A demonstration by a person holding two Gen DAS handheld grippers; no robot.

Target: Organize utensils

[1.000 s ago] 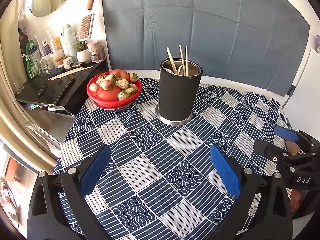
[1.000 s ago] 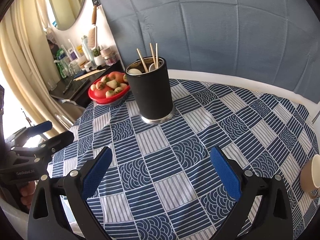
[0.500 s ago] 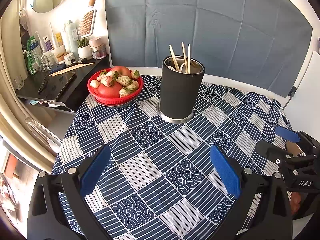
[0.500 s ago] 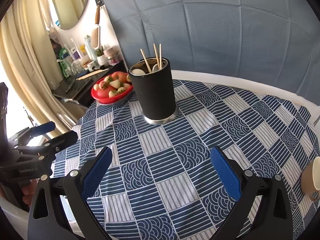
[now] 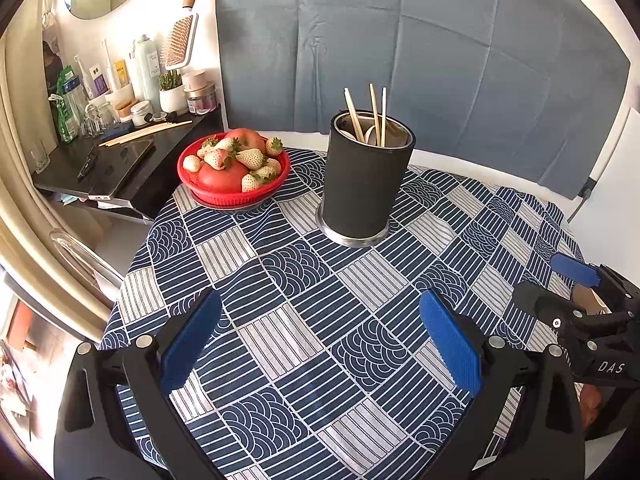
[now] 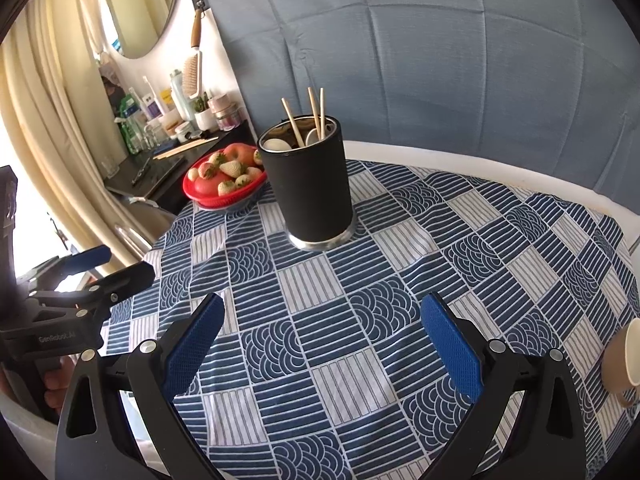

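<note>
A black cylindrical utensil holder (image 5: 366, 184) stands upright near the far middle of the round table; it also shows in the right wrist view (image 6: 310, 184). Wooden chopsticks (image 5: 374, 114) and white spoons (image 6: 276, 145) stick out of it. My left gripper (image 5: 320, 336) is open and empty, well short of the holder above the tablecloth. My right gripper (image 6: 320, 340) is open and empty, also short of the holder. Each gripper shows at the edge of the other's view.
A red bowl of strawberries and tomatoes (image 5: 234, 170) sits left of the holder. A tan paper cup (image 6: 624, 360) lies at the table's right edge. A black side shelf (image 5: 120, 160) with bottles and loose chopsticks stands beyond the table's left. The tablecloth (image 5: 320, 300) is blue patterned.
Both views have shifted slightly: the holder and bowl sit a little lower and to the right in frame. Both grippers stay open and empty.
</note>
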